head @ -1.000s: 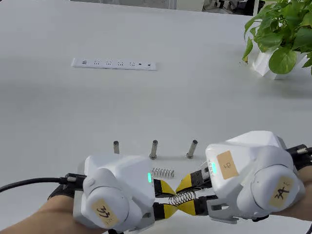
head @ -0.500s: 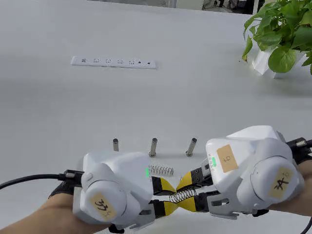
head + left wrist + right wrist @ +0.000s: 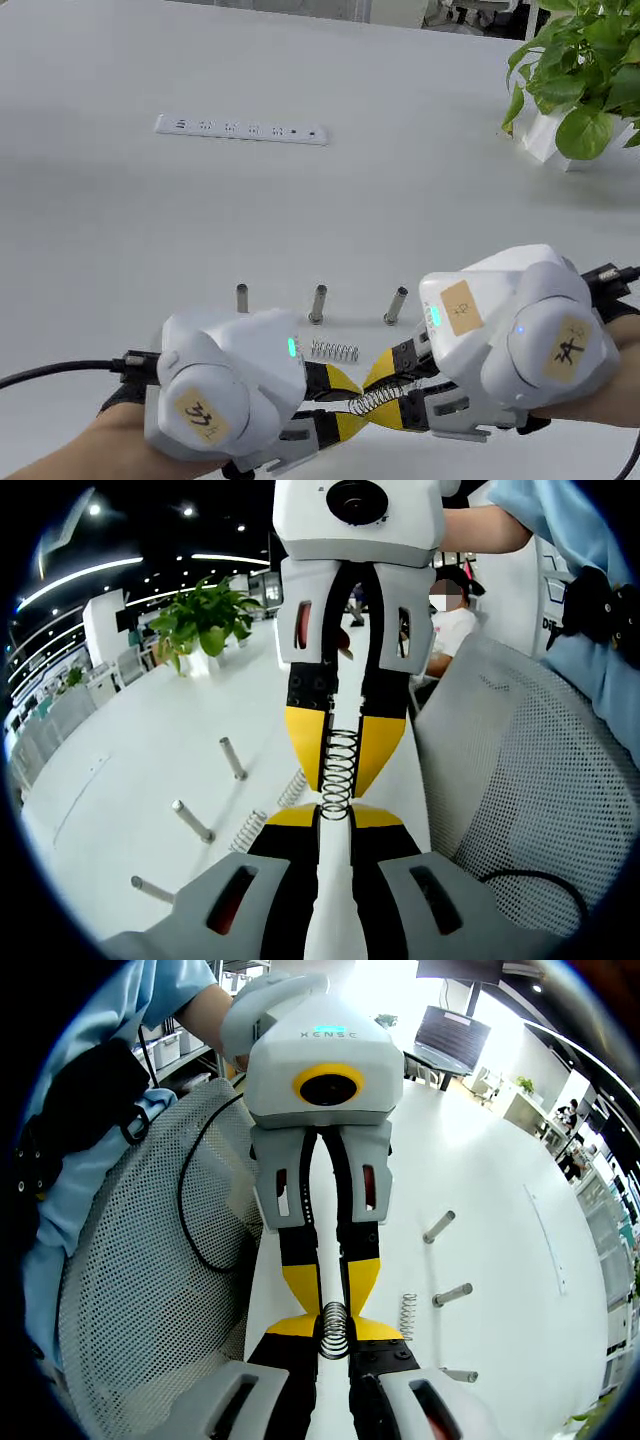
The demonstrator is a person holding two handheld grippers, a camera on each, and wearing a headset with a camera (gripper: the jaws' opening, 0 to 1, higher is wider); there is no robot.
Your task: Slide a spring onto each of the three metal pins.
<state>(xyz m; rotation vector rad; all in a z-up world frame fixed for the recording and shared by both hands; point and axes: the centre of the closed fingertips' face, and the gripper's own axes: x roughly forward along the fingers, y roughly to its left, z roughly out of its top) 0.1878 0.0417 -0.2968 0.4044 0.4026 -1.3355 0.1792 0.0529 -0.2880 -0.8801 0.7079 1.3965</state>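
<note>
A short steel spring [image 3: 372, 400] hangs level just above the table's near edge, held at both ends. My left gripper [image 3: 345, 406] is shut on its left end, my right gripper [image 3: 388, 392] on its right end, so the yellow fingertips meet nose to nose. The left gripper view shows the spring [image 3: 338, 770] running from my own jaws up into the right gripper [image 3: 340, 755]. Three metal pins [image 3: 242, 298] [image 3: 318, 303] [image 3: 395, 305] stand in a row just beyond. A loose spring [image 3: 334, 351] lies in front of the middle pin, and another loose spring [image 3: 248, 830] lies nearby.
A white power strip [image 3: 240, 129] lies far back on the grey table [image 3: 120, 230]. A potted plant [image 3: 580, 80] stands at the back right. A mesh chair [image 3: 150, 1260] and the person's sleeve are close behind the table's near edge.
Both grippers keep hold of the spring between them and have barely moved. The head camera has shifted a little.
</note>
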